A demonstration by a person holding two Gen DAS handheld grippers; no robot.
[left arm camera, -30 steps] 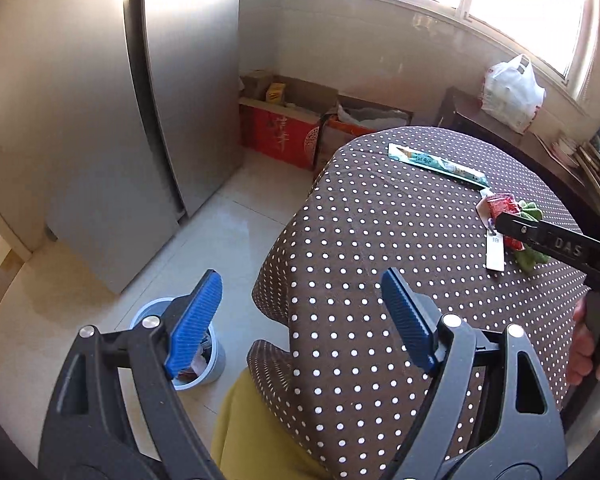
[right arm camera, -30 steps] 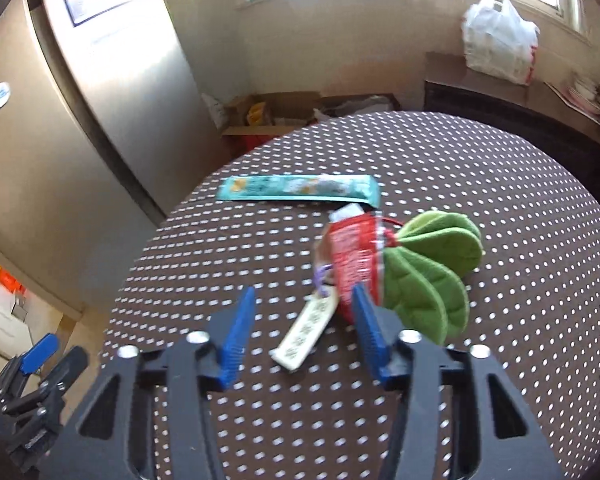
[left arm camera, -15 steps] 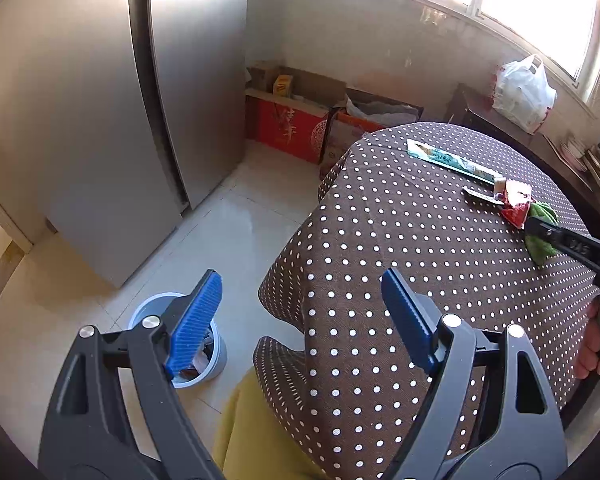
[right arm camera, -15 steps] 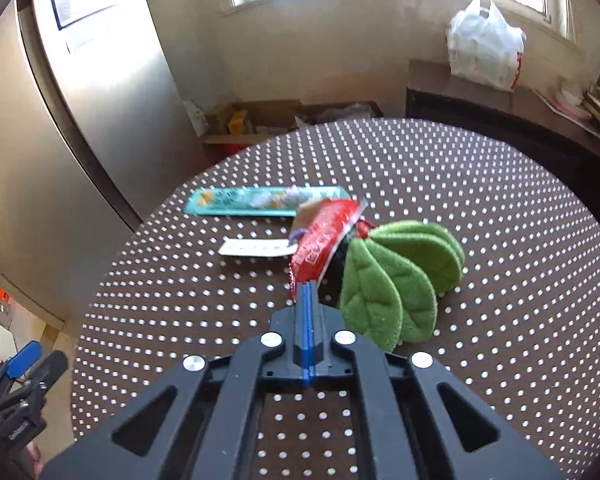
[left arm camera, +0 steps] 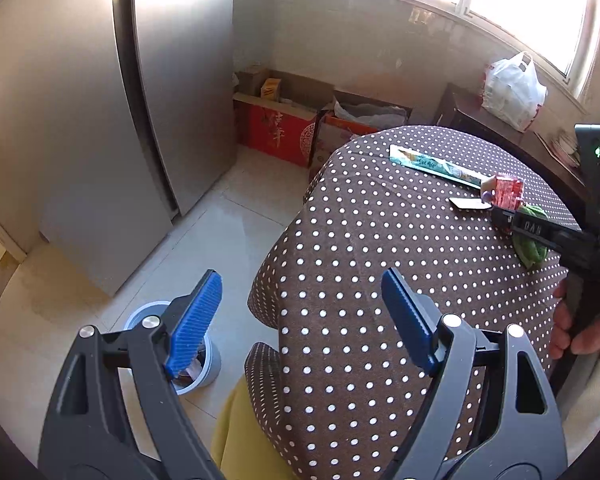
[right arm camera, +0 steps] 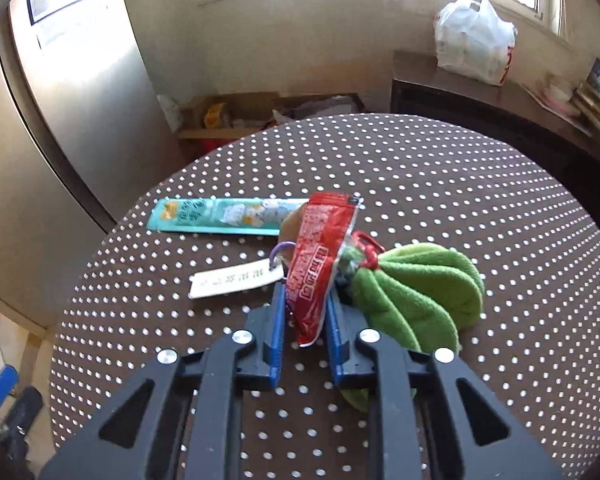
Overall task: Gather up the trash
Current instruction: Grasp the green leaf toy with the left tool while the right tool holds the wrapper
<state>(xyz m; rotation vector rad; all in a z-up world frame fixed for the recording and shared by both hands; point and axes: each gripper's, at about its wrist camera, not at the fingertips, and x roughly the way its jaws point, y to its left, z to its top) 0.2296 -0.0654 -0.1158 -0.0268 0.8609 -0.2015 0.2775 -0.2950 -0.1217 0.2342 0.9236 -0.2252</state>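
Observation:
A red snack wrapper [right arm camera: 320,256] lies on the brown dotted table [right arm camera: 440,168] between the fingers of my right gripper [right arm camera: 305,308], whose jaws stand slightly apart with the wrapper's lower end between them. A white tag [right arm camera: 232,280] hangs off it to the left. A long teal wrapper [right arm camera: 224,216] lies behind. In the left wrist view the red wrapper [left arm camera: 508,191], the teal wrapper [left arm camera: 432,166] and my right gripper [left arm camera: 500,216] show at the table's far right. My left gripper [left arm camera: 300,316] is open and empty, above the table's near edge and a small grey-blue bin [left arm camera: 206,364] on the floor.
A green leaf-shaped plush [right arm camera: 416,296] lies right of the red wrapper, touching it. A steel fridge [left arm camera: 80,120] stands left. Cardboard boxes [left arm camera: 284,128] sit on the floor by the wall. A white plastic bag [right arm camera: 474,36] rests on a dark sideboard behind the table.
My right gripper shut on the red wrapper half a second ago; now its jaws stand a little apart with the wrapper raised between them. The left gripper has barely moved.

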